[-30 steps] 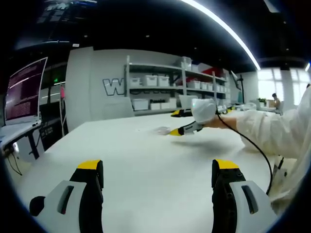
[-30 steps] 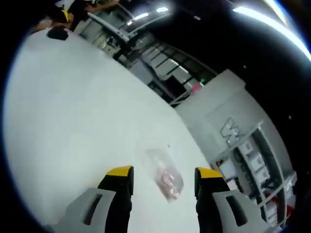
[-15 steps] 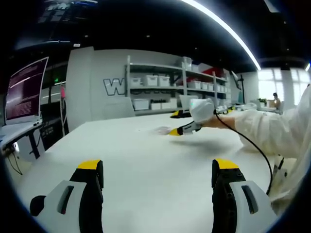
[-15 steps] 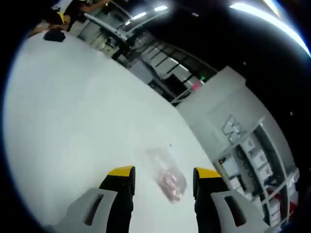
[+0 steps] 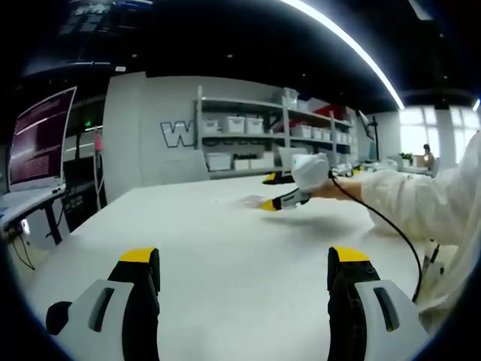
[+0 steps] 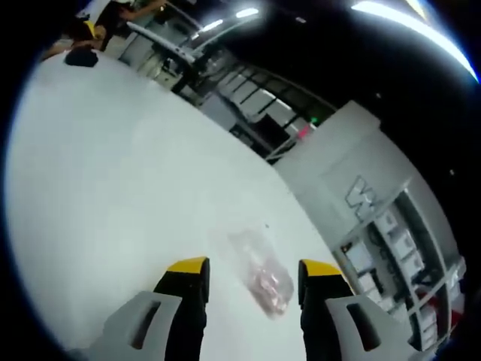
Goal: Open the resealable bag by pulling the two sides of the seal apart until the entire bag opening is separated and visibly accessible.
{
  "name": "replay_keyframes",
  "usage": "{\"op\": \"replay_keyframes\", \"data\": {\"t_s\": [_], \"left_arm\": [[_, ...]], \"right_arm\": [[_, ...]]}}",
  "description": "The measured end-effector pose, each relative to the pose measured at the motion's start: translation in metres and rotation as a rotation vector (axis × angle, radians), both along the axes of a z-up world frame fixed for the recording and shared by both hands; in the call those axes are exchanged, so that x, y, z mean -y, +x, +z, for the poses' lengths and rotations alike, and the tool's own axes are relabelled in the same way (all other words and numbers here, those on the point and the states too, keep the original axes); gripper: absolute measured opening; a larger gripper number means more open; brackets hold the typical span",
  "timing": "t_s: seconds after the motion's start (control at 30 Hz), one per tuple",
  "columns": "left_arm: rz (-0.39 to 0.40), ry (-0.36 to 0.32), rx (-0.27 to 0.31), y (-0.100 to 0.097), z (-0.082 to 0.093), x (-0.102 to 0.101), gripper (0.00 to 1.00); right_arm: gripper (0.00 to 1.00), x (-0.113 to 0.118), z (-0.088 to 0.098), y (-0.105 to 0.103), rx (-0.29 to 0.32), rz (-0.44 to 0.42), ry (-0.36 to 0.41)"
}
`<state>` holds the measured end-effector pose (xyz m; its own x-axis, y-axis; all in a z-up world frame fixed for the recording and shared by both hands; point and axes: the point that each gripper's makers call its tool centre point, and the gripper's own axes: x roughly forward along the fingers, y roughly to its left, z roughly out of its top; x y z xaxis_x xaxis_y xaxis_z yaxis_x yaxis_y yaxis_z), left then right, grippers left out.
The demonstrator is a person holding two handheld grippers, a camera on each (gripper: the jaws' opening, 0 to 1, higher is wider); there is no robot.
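Left gripper view: at the bottom of the frame the left gripper (image 5: 244,274) had its two yellow-tipped jaws spread wide, nothing between them, sitting low over the white table (image 5: 225,248). Further up, right of centre, the right gripper (image 5: 279,201) reached in from the right w/ a person's white sleeve (image 5: 417,204) and a black cable behind it; its yellow tips pointed at the resealable bag (image 5: 252,201), a small pale patch lying flat on the table just left of them. At the back: laptop (image 5: 37,143) at the left edge, shelving w/ white bins (image 5: 255,139) at centre, against a grey wall.

Right gripper view: the right gripper (image 6: 246,272) at the bottom centre had its jaws wide apart, gripping nothing. The resealable bag (image 6: 263,271) lay between the tips & slightly beyond, clear plastic w/ pinkish contents at its lower right end; can't tell if the seal was shut. Table (image 6: 113,173) ran off to the upper left, a dark object (image 6: 79,57) near its far edge. Shelving (image 6: 391,248) showed at the right.
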<state>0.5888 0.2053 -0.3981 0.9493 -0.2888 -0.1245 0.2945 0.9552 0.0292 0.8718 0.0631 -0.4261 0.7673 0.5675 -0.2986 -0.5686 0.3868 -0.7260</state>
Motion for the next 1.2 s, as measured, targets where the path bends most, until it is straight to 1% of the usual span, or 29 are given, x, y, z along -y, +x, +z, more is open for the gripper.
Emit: {"op": "replay_keyframes", "data": {"t_s": [0.1, 0.3, 0.5, 0.53, 0.57, 0.6, 0.63, 0.67, 0.7, 0.73, 0.8, 0.87, 0.9, 0.93, 0.97, 1.03, 1.1, 1.2], "left_arm": [[0.001, -0.001, -0.001, 0.000, 0.000, -0.001, 0.92], [0.002, -0.002, -0.002, 0.000, 0.000, -0.001, 0.92], [-0.001, 0.000, 0.000, -0.001, 0.002, 0.000, 0.92], [0.000, 0.000, 0.000, -0.001, 0.002, 0.000, 0.92], [0.001, 0.000, 0.000, -0.001, 0.002, 0.000, 0.92], [0.002, 0.000, 0.001, -0.001, 0.002, 0.000, 0.92], [0.003, 0.000, 0.001, -0.001, 0.002, -0.001, 0.92], [0.004, -0.001, 0.001, -0.001, 0.002, -0.001, 0.93], [0.005, -0.002, 0.001, -0.001, 0.002, -0.001, 0.93], [0.007, -0.002, 0.002, -0.001, 0.002, -0.002, 0.93], [0.008, -0.002, 0.003, -0.001, 0.002, -0.003, 0.93], [0.007, -0.001, 0.003, -0.001, 0.002, -0.003, 0.93], [0.006, -0.001, 0.002, -0.001, 0.001, -0.003, 0.93], [0.005, 0.000, 0.002, -0.001, 0.001, -0.002, 0.93], [0.004, 0.000, 0.001, -0.001, 0.001, -0.002, 0.93], [0.001, 0.001, 0.002, 0.000, 0.001, -0.001, 0.93], [-0.001, 0.002, 0.002, 0.000, 0.001, 0.000, 0.93], [-0.004, 0.003, 0.001, -0.001, 0.001, 0.000, 0.93]], "right_arm": [[0.45, -0.001, 0.001, 0.001, -0.005, -0.001, 0.010], [0.44, 0.000, 0.002, -0.001, -0.001, -0.004, 0.007], [0.46, 0.000, 0.003, 0.003, -0.011, -0.003, 0.021], [0.48, 0.000, 0.003, 0.004, -0.015, -0.004, 0.025], [0.56, -0.003, 0.002, 0.004, -0.027, 0.002, 0.053], [0.66, -0.005, 0.000, 0.002, -0.055, 0.008, 0.087], [0.77, -0.009, -0.002, 0.001, -0.085, 0.006, 0.137], [0.92, -0.011, -0.002, 0.001, -0.094, 0.003, 0.174], [1.00, -0.011, -0.002, 0.001, -0.097, 0.005, 0.187], [0.97, -0.010, 0.001, 0.000, -0.110, 0.004, 0.231], [0.99, -0.008, 0.001, 0.000, -0.116, -0.005, 0.250], [0.99, -0.007, 0.000, 0.001, -0.136, -0.017, 0.256], [0.96, -0.007, 0.000, 0.001, -0.141, -0.017, 0.258], [0.93, -0.007, -0.002, -0.002, -0.146, -0.017, 0.257], [0.87, -0.006, -0.002, -0.002, -0.146, -0.020, 0.253], [0.82, -0.003, -0.004, 0.000, -0.142, -0.027, 0.243], [0.80, -0.003, -0.005, 0.000, -0.146, -0.026, 0.249], [0.80, -0.004, -0.007, -0.002, -0.152, -0.025, 0.253]]}}
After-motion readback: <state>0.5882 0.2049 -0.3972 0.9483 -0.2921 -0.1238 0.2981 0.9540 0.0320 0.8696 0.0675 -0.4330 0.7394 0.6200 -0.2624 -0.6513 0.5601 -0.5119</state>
